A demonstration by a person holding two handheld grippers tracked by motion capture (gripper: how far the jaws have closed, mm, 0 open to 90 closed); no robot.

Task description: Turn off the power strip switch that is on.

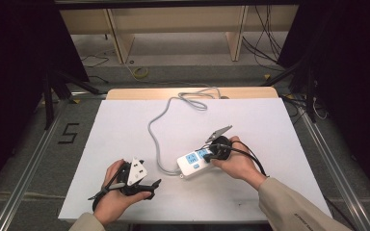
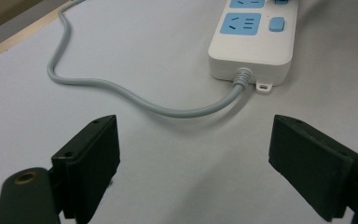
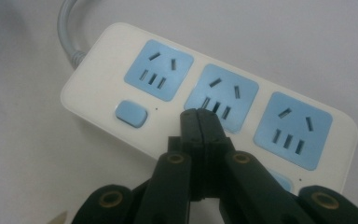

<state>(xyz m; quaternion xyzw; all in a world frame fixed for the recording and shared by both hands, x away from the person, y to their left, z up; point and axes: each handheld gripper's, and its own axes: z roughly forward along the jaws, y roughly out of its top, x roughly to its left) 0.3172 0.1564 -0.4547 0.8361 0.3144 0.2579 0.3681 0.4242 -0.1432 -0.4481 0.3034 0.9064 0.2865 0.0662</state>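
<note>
My right gripper (image 3: 199, 114) is down over the power strip (image 3: 121, 51) now, jaws pressed flat together with nothing between them, the tips poised at the near edge of the middle socket (image 3: 223, 95). From the picture I can't tell whether they touch the plastic or hover just off it. In the high view the strip (image 1: 191, 165) lies right of centre on the white counter (image 1: 125, 125), under my right hand (image 1: 238, 163), its grey cord (image 1: 156, 139) snaking away towards the far edge and coiling there.

My left gripper (image 1: 142, 185) rests low on the counter at the near left, well apart from the strip, jaws spread wide and empty. Along them I look at the cord end of the strip (image 2: 251, 42), with the blue rocker switch (image 2: 276, 24) beside the first socket, and the cord (image 2: 135, 100) curving across the bare sheet between us.

So where are we? All three sockets are empty, no plug anywhere in them. The near switch (image 3: 131, 113) sits just left of my right tips, and another blue switch peeks out behind my right gripper's body. With closed jaws I'd judge this is a pressing job, poking a switch, rather than a grasp. Nothing looks done yet; the press itself, and any steadying by my left gripper, are ahead.
</note>
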